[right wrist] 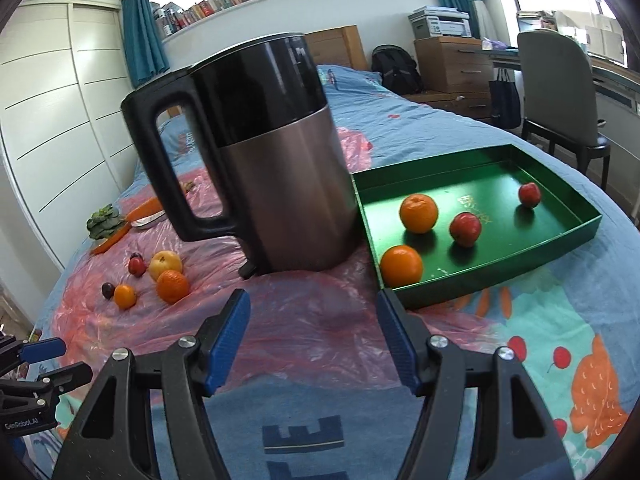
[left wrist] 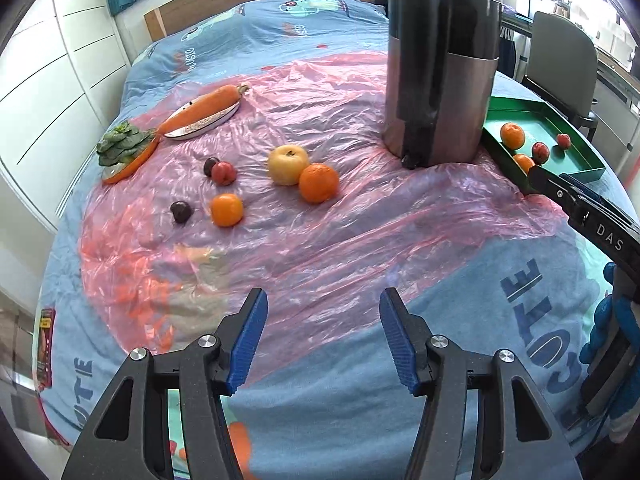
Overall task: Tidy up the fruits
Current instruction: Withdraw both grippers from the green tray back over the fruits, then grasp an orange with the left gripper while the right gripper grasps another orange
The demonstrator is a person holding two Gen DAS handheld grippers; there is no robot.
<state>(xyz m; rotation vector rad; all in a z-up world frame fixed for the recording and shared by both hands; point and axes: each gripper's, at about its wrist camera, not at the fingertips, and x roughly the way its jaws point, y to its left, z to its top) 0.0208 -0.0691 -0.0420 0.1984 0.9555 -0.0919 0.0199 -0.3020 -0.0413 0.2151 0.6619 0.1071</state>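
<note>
Both grippers, left [left wrist: 322, 336] and right [right wrist: 314, 336], hover over the bed with fingers apart and empty, apparently between trips, as four fruits sit sorted in the green tray [right wrist: 576, 236] beside the kettle [right wrist: 280, 184] while six more [left wrist: 304, 172] wait on the pink sheet [left wrist: 360, 216]

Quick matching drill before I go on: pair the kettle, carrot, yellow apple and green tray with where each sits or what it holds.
Things:
1. kettle
2. carrot
3. yellow apple
4. green tray

Descriptions:
a. holds two oranges and two small red fruits
b. lies on a plate
c. touches an orange on the pink plastic sheet
d. stands upright just left of the tray

Pairs: 1-d, 2-b, 3-c, 4-a
</note>
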